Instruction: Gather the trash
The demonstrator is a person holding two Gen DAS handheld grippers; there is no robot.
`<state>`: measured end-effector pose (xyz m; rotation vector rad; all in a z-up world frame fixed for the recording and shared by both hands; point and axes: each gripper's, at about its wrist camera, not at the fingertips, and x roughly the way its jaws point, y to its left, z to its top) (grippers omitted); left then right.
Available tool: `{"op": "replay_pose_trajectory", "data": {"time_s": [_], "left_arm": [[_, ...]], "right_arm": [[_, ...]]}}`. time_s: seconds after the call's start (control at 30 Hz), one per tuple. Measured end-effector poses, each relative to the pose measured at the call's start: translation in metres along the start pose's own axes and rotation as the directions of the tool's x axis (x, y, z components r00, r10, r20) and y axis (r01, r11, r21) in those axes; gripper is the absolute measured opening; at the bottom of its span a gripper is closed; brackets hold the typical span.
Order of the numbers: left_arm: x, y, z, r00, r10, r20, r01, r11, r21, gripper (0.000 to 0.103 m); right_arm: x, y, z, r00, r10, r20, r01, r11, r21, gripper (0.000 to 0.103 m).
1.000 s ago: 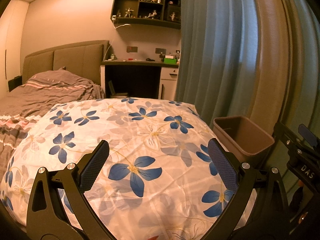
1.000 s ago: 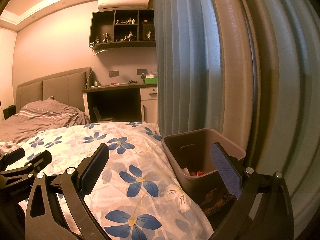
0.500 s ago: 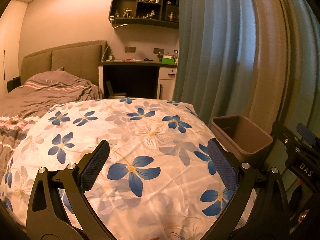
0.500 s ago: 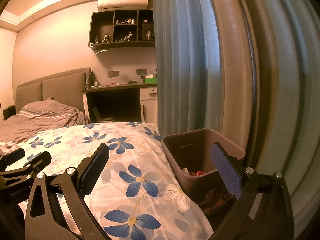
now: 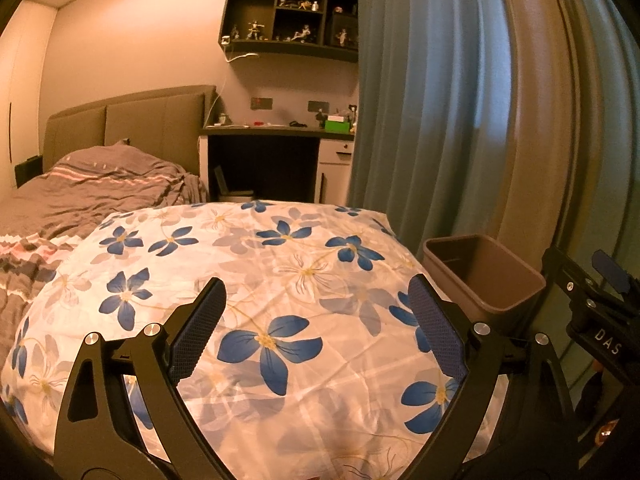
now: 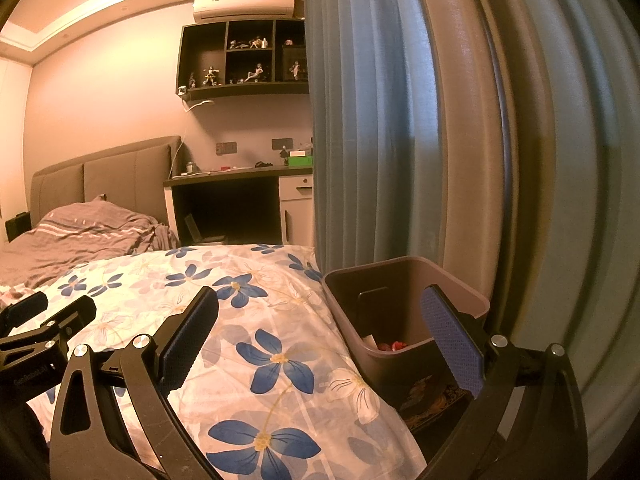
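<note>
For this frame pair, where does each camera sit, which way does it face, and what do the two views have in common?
Left wrist: sits on the left gripper, looking slightly down across the floral duvet toward the desk; its own closing, empty jaws show, plus the right gripper at the right edge.
Right wrist: sits on the right gripper, facing the same way nearer the curtain; its open jaws frame the trash bin, with the left gripper at the left edge.
Shared: duvet, bin, curtain, desk, wall shelf.

A floral duvet (image 5: 280, 280) covers the bed (image 5: 80, 208).
</note>
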<state>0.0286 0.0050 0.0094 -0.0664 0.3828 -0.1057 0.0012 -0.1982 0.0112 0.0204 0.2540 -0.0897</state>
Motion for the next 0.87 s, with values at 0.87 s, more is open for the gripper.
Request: {"op": "replay_pose_trajectory", "data": {"time_s": [0.87], "left_arm": [[-0.003,0.0054,0.003,0.999,0.051,-0.001,-0.051,0.999,-0.001,0.095]], "right_arm": [[-0.0049,-0.0005,0.0019,1.0,-0.011,0.011,0.011,1.0,0.016,0.097]]}}
